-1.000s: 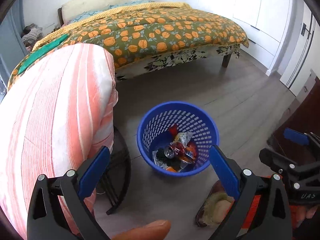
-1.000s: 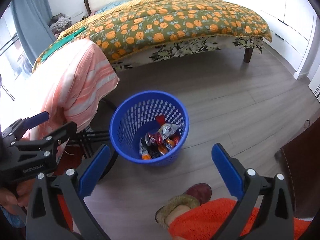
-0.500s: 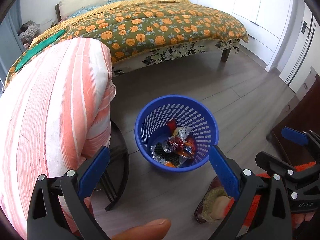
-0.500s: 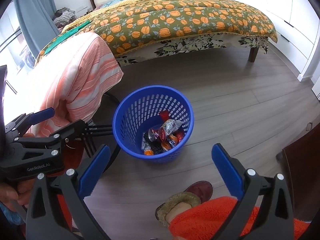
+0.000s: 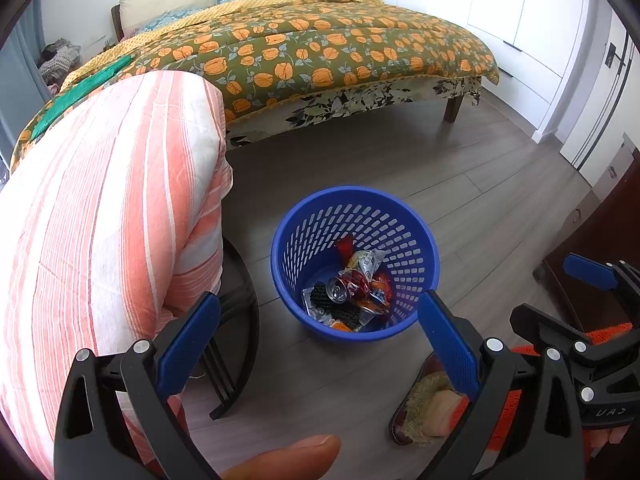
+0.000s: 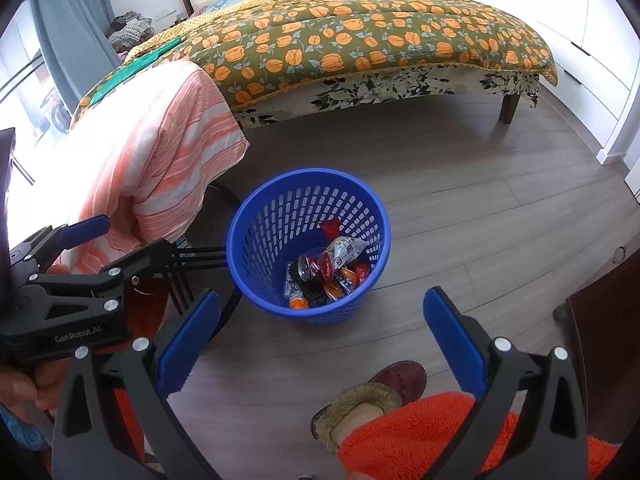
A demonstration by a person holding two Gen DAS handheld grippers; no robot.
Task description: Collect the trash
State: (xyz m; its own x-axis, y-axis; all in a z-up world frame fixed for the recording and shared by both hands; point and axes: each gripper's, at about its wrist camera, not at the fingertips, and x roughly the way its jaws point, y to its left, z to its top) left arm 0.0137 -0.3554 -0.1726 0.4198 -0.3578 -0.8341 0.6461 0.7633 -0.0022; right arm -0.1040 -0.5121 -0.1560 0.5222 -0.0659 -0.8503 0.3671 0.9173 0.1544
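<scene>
A blue perforated basket (image 5: 416, 236) stands on the wooden floor; it also shows in the right wrist view (image 6: 260, 240). Inside lies trash (image 5: 352, 292): a crushed red can (image 6: 316, 268), wrappers and black pieces. My left gripper (image 5: 320, 336) is open and empty, held above the floor in front of the basket. My right gripper (image 6: 320, 328) is open and empty, also in front of the basket. Each gripper shows at the edge of the other's view, the right one (image 5: 576, 320) and the left one (image 6: 72, 264).
A bed with an orange-flowered quilt (image 5: 328, 48) fills the back. A chair draped with an orange-striped cloth (image 5: 104, 216) stands left of the basket. White wardrobes (image 5: 520, 8) line the right wall. A dark cabinet (image 5: 600, 248) is at right. The person's slippered foot (image 6: 368, 404) is below.
Both grippers have pulled back and risen a little, so the basket sits slightly higher in both views. Both stay open and empty.
</scene>
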